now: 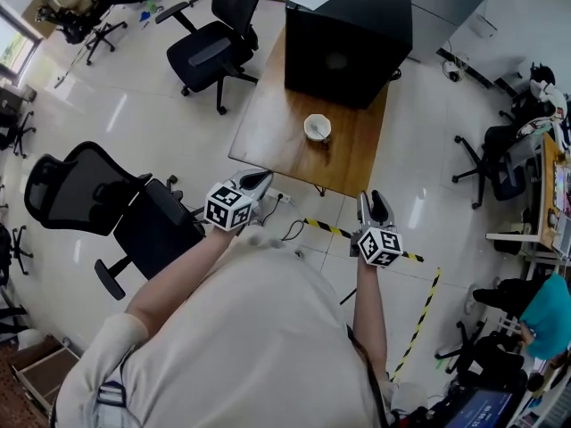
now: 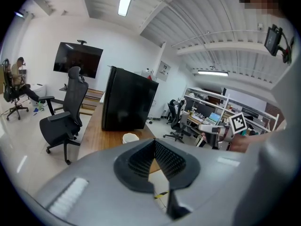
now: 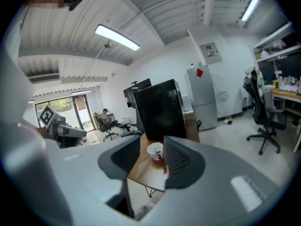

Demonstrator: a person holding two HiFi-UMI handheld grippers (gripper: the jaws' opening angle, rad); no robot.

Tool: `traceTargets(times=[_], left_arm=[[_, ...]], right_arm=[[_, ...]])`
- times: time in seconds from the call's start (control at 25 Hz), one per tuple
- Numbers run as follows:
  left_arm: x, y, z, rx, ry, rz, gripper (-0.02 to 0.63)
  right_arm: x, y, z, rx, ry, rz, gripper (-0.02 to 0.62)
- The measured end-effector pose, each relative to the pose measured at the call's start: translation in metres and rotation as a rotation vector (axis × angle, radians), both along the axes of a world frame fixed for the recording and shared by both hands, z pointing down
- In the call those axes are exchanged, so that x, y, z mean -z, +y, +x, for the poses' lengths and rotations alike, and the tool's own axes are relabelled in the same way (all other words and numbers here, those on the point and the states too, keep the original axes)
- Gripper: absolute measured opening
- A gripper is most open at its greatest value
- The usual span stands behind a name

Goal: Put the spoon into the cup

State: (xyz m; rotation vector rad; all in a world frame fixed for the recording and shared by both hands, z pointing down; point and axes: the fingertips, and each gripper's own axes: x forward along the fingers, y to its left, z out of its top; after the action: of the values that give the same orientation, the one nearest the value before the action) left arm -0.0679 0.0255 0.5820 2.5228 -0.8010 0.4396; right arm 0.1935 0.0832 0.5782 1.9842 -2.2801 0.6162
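A white cup (image 1: 317, 128) stands on the wooden table (image 1: 268, 127), in front of a black box (image 1: 348, 38). A spoon (image 1: 314, 131) lies in the cup, its handle leaning on the rim. Both grippers hang over the floor, short of the table's near edge and well apart from the cup. My left gripper (image 1: 259, 181) points at the table's near corner; its fingertips meet with nothing between them. My right gripper (image 1: 375, 205) is open and empty. The cup (image 3: 154, 150) shows far off through the gap between the right jaws. In the left gripper view the cup (image 2: 130, 138) sits left of the jaws.
A black office chair (image 1: 210, 43) stands left of the table and another (image 1: 98, 194) at my left. Yellow-black tape (image 1: 335, 230) and cables lie on the floor under the table's near edge. Desks and more chairs line the right side (image 1: 500, 163).
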Motion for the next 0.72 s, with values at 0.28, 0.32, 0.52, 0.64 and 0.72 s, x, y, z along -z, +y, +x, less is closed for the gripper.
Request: traceTargets(times=[0.28, 0.32, 0.52, 0.64, 0.72], left_arm=[[-0.017, 0.056, 0.002, 0.049, 0.006, -0.020, 0.003], [-0.019, 0.064, 0.000, 0.058, 0.005, -0.022, 0.003], [-0.021, 0.099, 0.008, 0.067, 0.000, -0.032, 0.003], [-0.021, 0.104, 0.011, 0.053, -0.007, -0.032, 0.003], [-0.023, 0.111, 0.007, 0.063, -0.014, -0.036, 0.003]], right_arm=[[-0.014, 0.040, 0.000, 0.088, -0.018, 0.012, 0.158], [-0.016, 0.044, -0.002, 0.102, -0.032, 0.015, 0.158], [-0.010, 0.075, 0.003, 0.123, -0.068, 0.028, 0.158], [0.001, 0.087, 0.007, 0.107, -0.086, 0.057, 0.158], [0.006, 0.095, 0.004, 0.110, -0.104, 0.071, 0.158]])
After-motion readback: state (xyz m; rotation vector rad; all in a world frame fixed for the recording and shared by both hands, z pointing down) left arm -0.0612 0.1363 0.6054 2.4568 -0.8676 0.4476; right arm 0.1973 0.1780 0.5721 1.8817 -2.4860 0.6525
